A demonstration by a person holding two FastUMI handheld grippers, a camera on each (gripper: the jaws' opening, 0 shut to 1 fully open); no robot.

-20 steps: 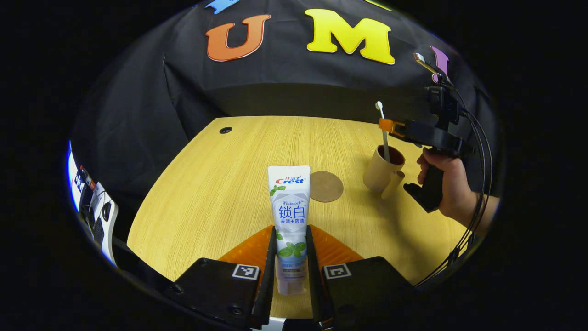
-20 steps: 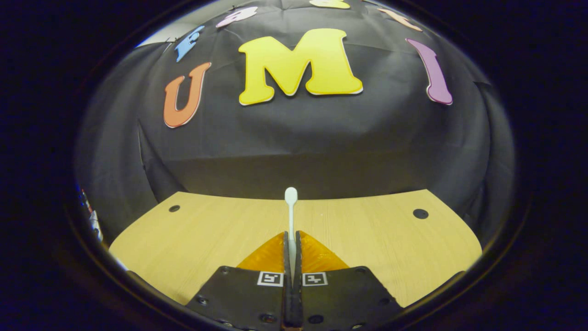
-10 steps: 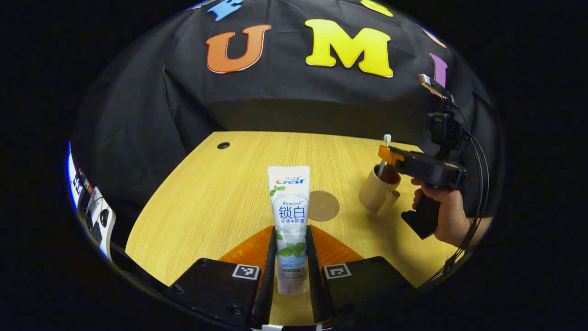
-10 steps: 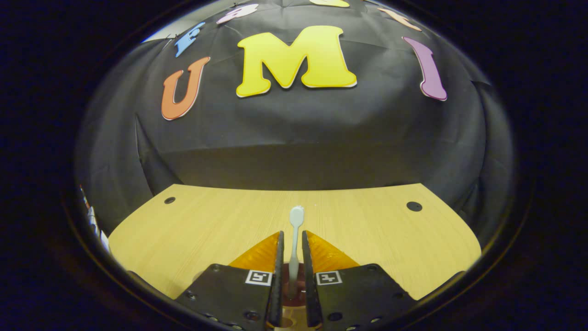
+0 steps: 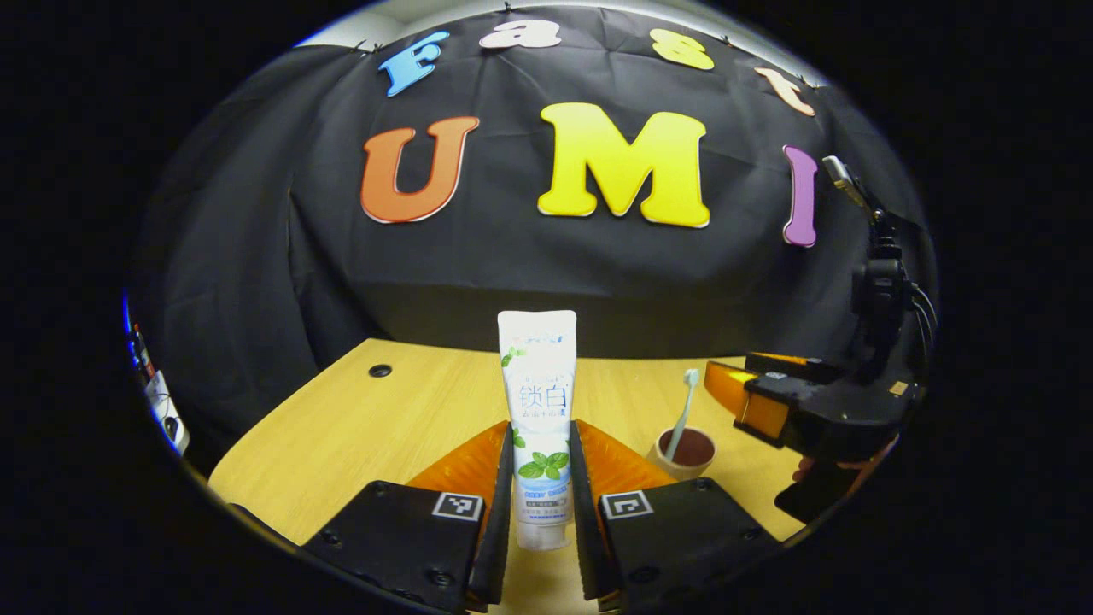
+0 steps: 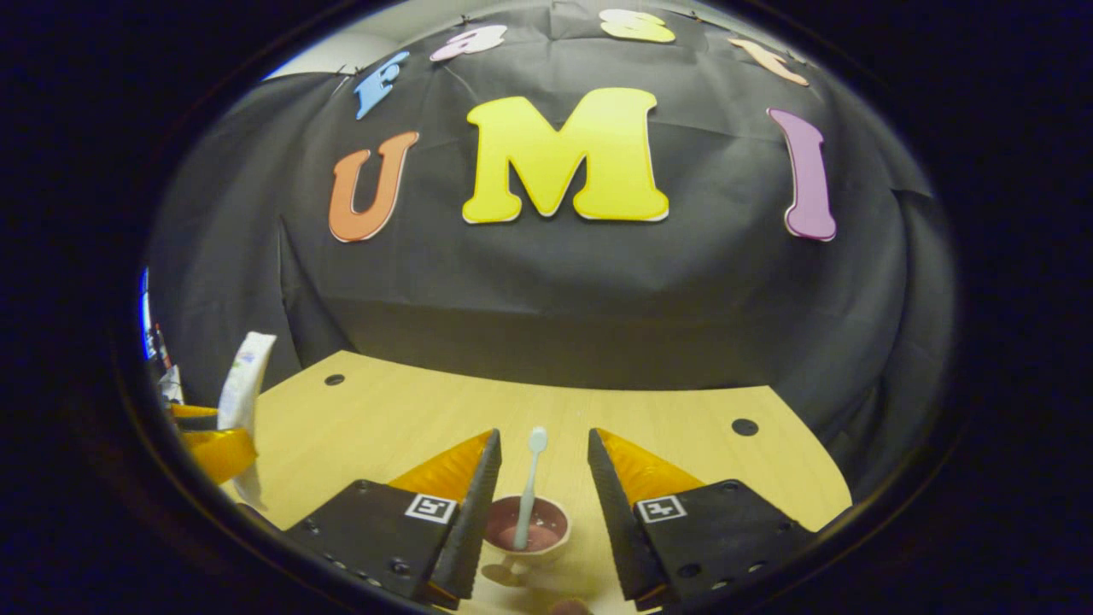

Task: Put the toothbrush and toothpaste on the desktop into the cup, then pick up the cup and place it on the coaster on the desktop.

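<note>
1. Toothpaste [image 5: 538, 401]: soft, light tube, upright, clamped low in left gripper [image 5: 541, 487]; squeezes easily.
2. Toothbrush [image 6: 527, 487]: stiff, standing in cup [image 6: 525, 528], twelve o'clock between right gripper [image 6: 536, 504] fingers, spread wide.

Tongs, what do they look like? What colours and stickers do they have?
Both tongs, left and right, have flat black bodies with see-through orange wedges ending in thin dark fingers. Each side wears a small black-and-white square marker. Seen from the left gripper view, the right tongs carry a black camera mount with black cables on top.
</note>
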